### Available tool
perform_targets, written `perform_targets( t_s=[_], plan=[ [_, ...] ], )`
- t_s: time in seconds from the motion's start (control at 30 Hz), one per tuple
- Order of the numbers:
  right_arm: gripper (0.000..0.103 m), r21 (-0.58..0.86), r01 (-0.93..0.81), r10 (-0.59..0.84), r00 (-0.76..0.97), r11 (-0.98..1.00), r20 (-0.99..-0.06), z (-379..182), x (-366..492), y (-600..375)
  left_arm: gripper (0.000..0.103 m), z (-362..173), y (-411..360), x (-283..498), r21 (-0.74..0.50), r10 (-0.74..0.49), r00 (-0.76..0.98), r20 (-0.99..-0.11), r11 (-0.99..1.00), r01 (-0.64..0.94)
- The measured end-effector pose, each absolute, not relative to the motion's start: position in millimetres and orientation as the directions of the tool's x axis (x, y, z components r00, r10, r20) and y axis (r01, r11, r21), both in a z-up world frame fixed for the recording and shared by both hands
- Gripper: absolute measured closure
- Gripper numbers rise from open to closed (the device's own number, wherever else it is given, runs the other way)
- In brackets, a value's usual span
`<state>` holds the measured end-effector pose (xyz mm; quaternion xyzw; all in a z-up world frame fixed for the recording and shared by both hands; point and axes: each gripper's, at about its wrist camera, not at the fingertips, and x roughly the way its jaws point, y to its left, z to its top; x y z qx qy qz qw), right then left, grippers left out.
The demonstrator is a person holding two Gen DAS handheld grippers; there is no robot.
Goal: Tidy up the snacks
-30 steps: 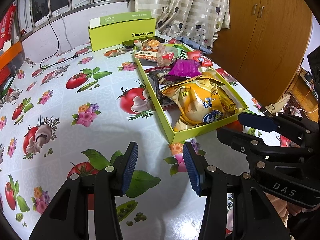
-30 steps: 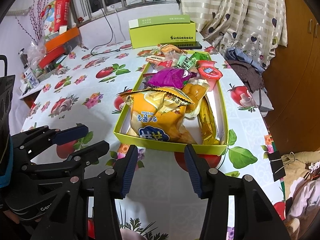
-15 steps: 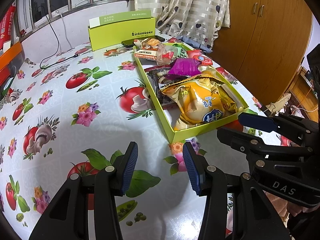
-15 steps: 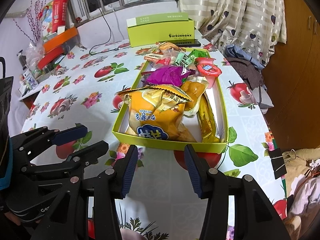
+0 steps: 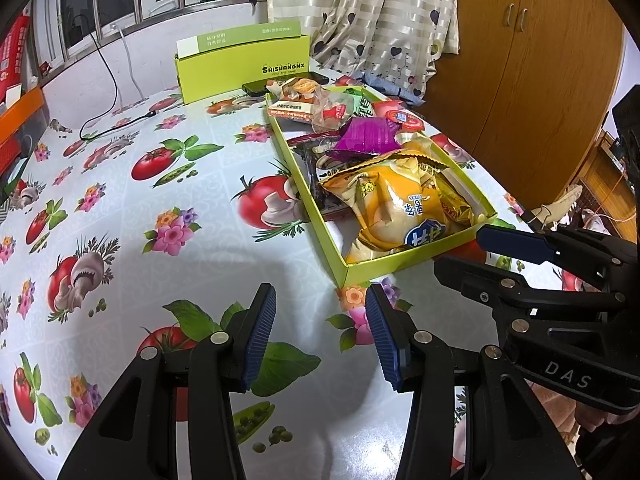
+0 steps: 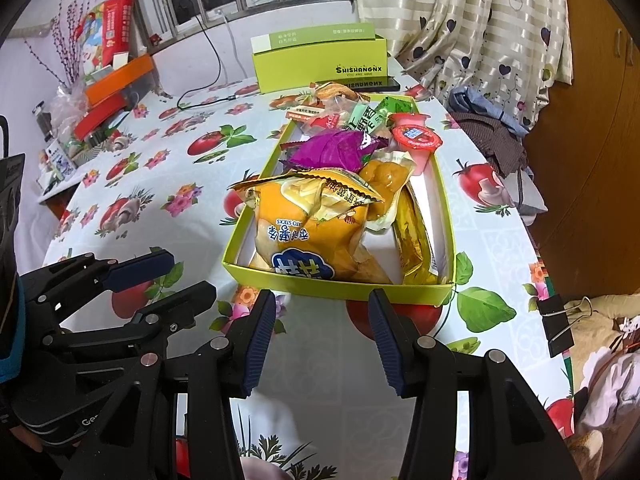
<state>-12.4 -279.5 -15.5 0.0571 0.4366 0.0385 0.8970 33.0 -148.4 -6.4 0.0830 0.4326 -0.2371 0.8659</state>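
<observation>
A shallow lime-green box (image 5: pixel 384 266) (image 6: pixel 320 280) lies on the patterned tablecloth, heaped with snacks. A big yellow chip bag (image 5: pixel 394 208) (image 6: pixel 310 226) fills its near end; a purple packet (image 5: pixel 366 136) (image 6: pixel 328 150) and a red-lidded jelly cup (image 6: pixel 416 138) lie further back. My left gripper (image 5: pixel 320 330) hovers open over the cloth, just short of the box's near left corner, with nothing between its fingers. My right gripper (image 6: pixel 320 332) stands open and empty in front of the box's near wall. Each gripper shows in the other's view, the right one (image 5: pixel 480 252) beside the box's near right corner and the left one (image 6: pixel 184 276) left of the box.
The box's lime-green lid (image 5: pixel 244 66) (image 6: pixel 320 60) stands upright at the far table edge with a dark phone (image 6: pixel 360 86) before it. A cable (image 5: pixel 116 120) runs at the back left. Clutter (image 6: pixel 100 92) sits far left, folded clothes (image 6: pixel 500 144) at the right edge, a wooden wardrobe (image 5: pixel 520 60) beyond.
</observation>
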Motion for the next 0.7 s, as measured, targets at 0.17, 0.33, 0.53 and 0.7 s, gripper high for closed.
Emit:
perform_targets(
  t_s=[0.17,0.33,0.53,0.7],
  plan=[
    [0.055,0.137,-0.018,0.119,0.615,0.99,-0.78,-15.2,-12.6,-279.8,0.055,-6.0,-149.1,31.8,-0.057,-0.336,0.515,-0.789,0.874,0.482],
    [0.055,0.138,-0.017,0.119,0.614,0.99,-0.78,-15.4,-13.2,-280.1,0.055,-5.9,-150.0,31.8,-0.059,-0.336,0.512,-0.791,0.874,0.482],
    [0.055,0.139,-0.017,0.121,0.614,0.99,-0.78,-15.6,-13.1,-280.9,0.055,-5.6,-149.9,31.4,-0.062,-0.338,0.51,-0.791,0.874,0.482],
    [0.055,0.139,-0.017,0.12,0.613,0.99,-0.781,-15.4,-13.1,-280.2,0.055,-5.2,-148.5,31.8,-0.063,-0.338,0.51,-0.791,0.874,0.483]
  ],
)
